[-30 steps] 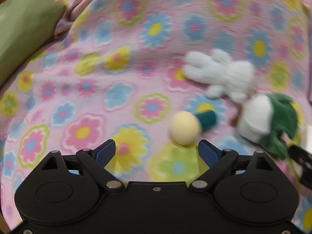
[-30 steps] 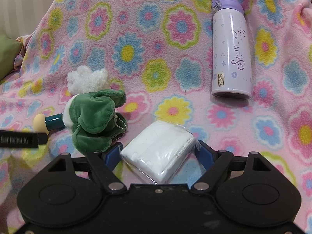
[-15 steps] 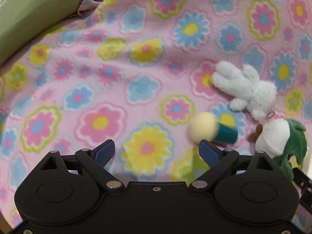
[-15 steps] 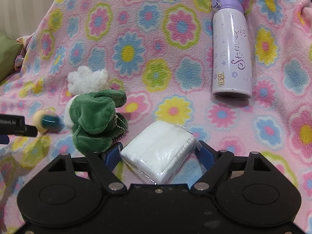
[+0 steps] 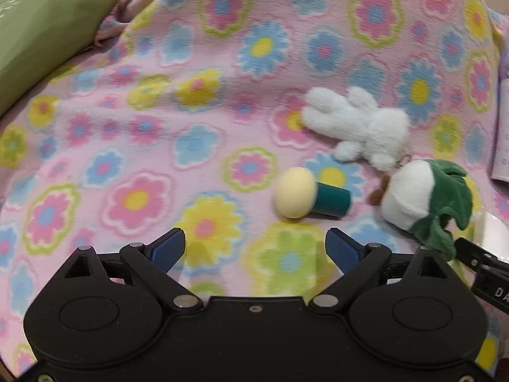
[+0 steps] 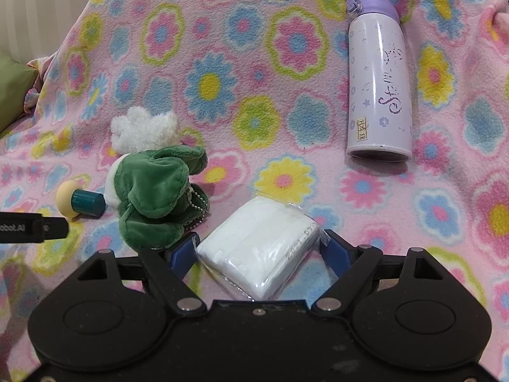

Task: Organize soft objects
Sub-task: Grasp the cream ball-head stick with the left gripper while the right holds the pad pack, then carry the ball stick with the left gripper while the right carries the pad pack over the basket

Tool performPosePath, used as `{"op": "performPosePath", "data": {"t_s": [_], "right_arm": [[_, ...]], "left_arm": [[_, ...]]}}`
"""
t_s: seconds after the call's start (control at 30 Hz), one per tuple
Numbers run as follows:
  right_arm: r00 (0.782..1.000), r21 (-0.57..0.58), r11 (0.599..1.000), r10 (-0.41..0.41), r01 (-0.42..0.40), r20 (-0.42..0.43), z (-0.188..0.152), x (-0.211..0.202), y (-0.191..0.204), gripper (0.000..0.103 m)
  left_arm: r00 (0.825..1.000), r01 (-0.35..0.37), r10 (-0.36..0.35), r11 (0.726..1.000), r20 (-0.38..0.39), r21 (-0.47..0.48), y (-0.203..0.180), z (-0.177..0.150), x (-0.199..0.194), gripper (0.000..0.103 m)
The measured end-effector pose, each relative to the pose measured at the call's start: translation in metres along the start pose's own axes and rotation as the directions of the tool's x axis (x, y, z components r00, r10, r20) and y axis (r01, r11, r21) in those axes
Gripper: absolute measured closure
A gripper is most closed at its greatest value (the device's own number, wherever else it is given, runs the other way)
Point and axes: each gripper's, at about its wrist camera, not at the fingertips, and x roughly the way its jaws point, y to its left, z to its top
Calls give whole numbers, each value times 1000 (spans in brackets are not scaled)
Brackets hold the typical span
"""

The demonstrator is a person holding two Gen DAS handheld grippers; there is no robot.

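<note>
My left gripper [image 5: 254,242] is open with nothing between its fingers, low over the flowered blanket [image 5: 136,146]. Just ahead and to its right lies a small toy [image 5: 310,195] with a cream head and a teal stem. Further right are a white fluffy plush [image 5: 362,127] and a green-and-white plush [image 5: 426,197]. My right gripper [image 6: 259,242] is open around a white tissue packet [image 6: 261,251] that rests on the blanket, with a thin gap at the left pad. The green plush [image 6: 152,194] sits just left of that gripper.
A lilac drink bottle [image 6: 378,79] lies at the back right. A green cushion [image 5: 41,41] borders the blanket on the left. The left gripper's black finger [image 6: 31,227] reaches into the right wrist view beside the cream-and-teal toy [image 6: 79,203].
The left gripper swung a little left and came back, and the cream-and-teal toy wobbled and settled with its stem to the right. The right gripper and the packet have kept still.
</note>
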Motion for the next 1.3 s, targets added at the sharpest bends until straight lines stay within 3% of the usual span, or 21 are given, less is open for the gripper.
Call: {"op": "performPosePath", "data": {"t_s": [0.33, 0.67, 0.77, 0.83, 0.87, 1.3], "right_arm": [[1000, -1, 1000, 2, -2, 0, 0, 0, 0, 19], [1000, -2, 1000, 3, -3, 0, 0, 0, 0, 19], [1000, 2, 1000, 6, -6, 1, 0, 0, 0, 19], [1000, 5, 1000, 9, -9, 2, 0, 0, -1, 19], [1000, 6, 1000, 10, -10, 3, 0, 0, -1, 19], [1000, 27, 1000, 12, -13, 11, -1, -2, -4, 21]], "left_arm": [[999, 29, -30, 997, 18, 65, -27, 12, 13, 11], [1000, 9, -8, 1000, -18, 28, -30, 19, 39, 12], [1000, 30, -30, 999, 2, 28, -29, 17, 39, 23], [999, 43, -44, 998, 14, 50, -30, 16, 37, 43], [998, 55, -56, 997, 14, 61, -31, 18, 36, 46], [990, 144, -144, 988, -16, 57, -15, 13, -16, 47]]}}
